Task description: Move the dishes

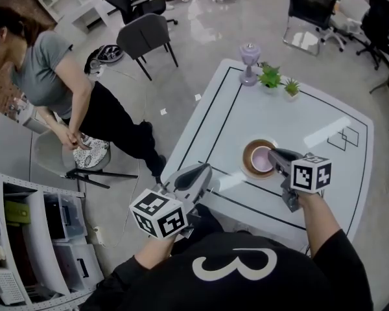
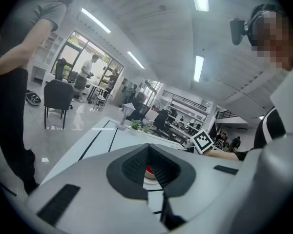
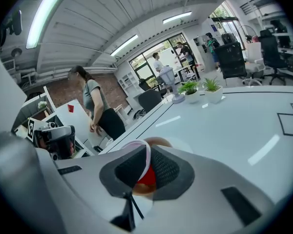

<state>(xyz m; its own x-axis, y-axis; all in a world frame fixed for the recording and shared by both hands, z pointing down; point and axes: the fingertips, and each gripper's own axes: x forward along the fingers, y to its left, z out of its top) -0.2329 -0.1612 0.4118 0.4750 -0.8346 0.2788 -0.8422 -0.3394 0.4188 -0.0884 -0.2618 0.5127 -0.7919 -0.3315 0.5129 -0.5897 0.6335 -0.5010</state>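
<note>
A white table (image 1: 324, 109) ruled with black border lines stands on glossy grey floor in an open office, with a shelf unit (image 1: 26, 238) off behind the left claw (image 1: 204, 172). There is one brown plate (image 1: 249, 162) and one pink bowl (image 1: 262, 159) sitting on it, both right at the tip of the right claw (image 1: 277, 155), which is clamped on the bowl's near rim. The left claw has its jaws together on nothing and hangs at the table's near edge, well to the left of the plate. Far beyond the right claw, by the far edge, are two small potted plants (image 1: 270, 76) and one lilac stand (image 1: 249, 63). Between them and the bowl the tabletop is bare. One person (image 1: 52, 83) stands on the floor out past the left claw, near a dark chair (image 1: 146, 37).
</note>
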